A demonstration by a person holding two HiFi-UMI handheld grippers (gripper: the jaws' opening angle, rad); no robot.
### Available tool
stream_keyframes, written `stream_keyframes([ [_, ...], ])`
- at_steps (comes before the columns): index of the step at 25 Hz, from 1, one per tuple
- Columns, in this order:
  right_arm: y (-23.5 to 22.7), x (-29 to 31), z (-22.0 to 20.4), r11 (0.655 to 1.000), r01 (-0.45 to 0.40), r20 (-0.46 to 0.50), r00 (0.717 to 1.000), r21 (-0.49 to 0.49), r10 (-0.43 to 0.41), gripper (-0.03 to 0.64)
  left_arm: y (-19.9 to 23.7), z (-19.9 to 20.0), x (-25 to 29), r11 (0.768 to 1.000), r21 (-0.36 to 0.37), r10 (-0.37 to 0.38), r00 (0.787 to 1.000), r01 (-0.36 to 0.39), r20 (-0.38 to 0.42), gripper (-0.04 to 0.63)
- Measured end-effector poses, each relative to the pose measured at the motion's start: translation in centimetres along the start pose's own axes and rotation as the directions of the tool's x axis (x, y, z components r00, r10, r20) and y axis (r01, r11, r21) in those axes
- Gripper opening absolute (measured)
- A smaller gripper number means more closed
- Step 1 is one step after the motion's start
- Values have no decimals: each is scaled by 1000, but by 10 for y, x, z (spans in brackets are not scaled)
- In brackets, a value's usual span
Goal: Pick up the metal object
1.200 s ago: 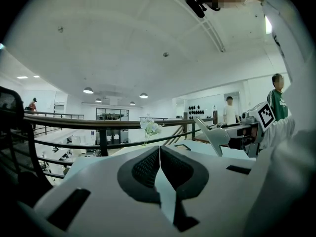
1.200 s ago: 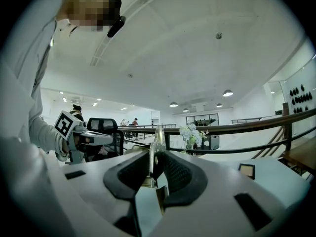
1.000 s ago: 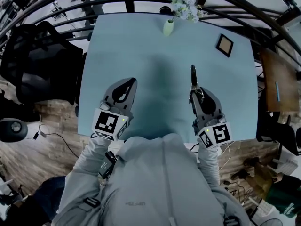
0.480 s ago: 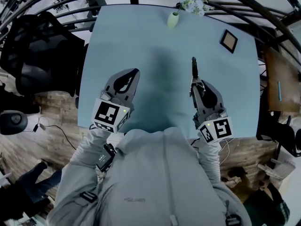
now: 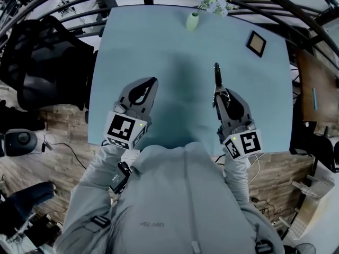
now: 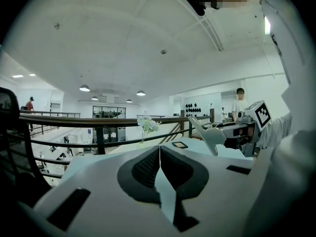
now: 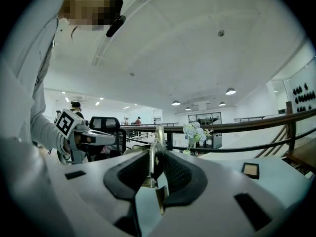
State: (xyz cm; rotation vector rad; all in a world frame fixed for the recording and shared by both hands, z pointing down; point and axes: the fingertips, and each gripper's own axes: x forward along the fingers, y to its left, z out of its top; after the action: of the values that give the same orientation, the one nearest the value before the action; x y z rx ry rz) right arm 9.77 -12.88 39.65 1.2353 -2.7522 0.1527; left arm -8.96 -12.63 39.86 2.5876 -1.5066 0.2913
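Metal object (image 5: 217, 74) right of centre, apparently lifted clear of the counter (image 5: 132, 46), which fills the upper middle. Left tongs (image 5: 152, 82), lower left: closed, empty. Right tongs (image 5: 217, 95), lower right: clamped on the object's near end, with most of its thin length projecting forward. Risk: so short a hold may let it pivot or slip if swung. Against the earlier frames, tongs and object are unmoved; only the framing has shifted slightly.
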Motion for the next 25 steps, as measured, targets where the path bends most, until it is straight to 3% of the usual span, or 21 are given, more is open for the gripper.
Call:
stream_keyframes([
  [25,3,4,-3,1000,3,-13,1000,1,-3,98,-1,-5,2,1000,-1,-19,1000,19,-11,28],
])
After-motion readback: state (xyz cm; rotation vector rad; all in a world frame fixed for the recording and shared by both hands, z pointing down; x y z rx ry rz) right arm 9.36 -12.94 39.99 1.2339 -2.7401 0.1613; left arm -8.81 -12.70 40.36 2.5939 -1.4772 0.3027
